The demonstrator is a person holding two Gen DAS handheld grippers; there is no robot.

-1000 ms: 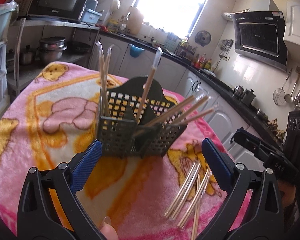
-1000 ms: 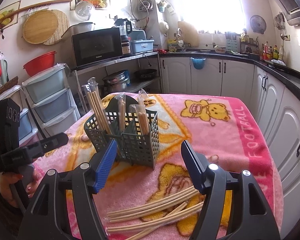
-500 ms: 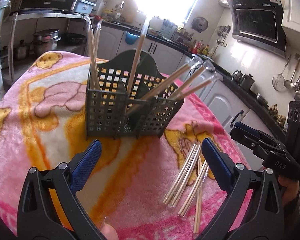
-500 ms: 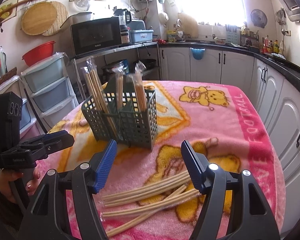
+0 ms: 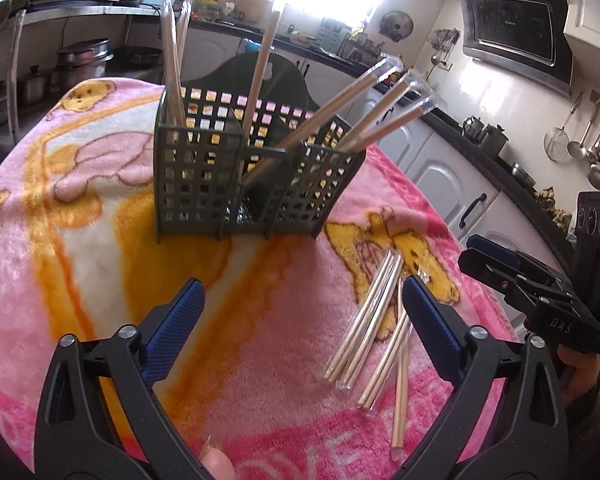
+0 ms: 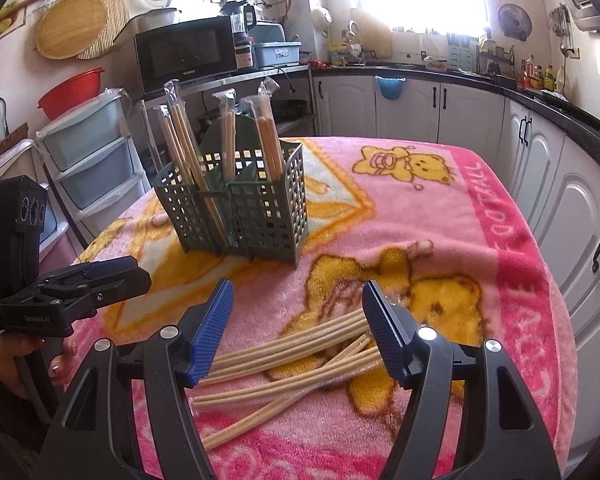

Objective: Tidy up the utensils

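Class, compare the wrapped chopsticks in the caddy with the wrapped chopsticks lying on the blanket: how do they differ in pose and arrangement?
The chopsticks in the caddy stand upright or lean, while the chopsticks on the blanket lie flat. Those in the green caddy are spread across compartments; those on the pink blanket lie in a loose, crossing pile. Both sets are pale sticks in clear sleeves.

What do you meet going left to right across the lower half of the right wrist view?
Left tool held in a hand → green utensil caddy → wrapped chopsticks lying loose → pink "FOOTBALL" border of the blanket → white cabinet doors.
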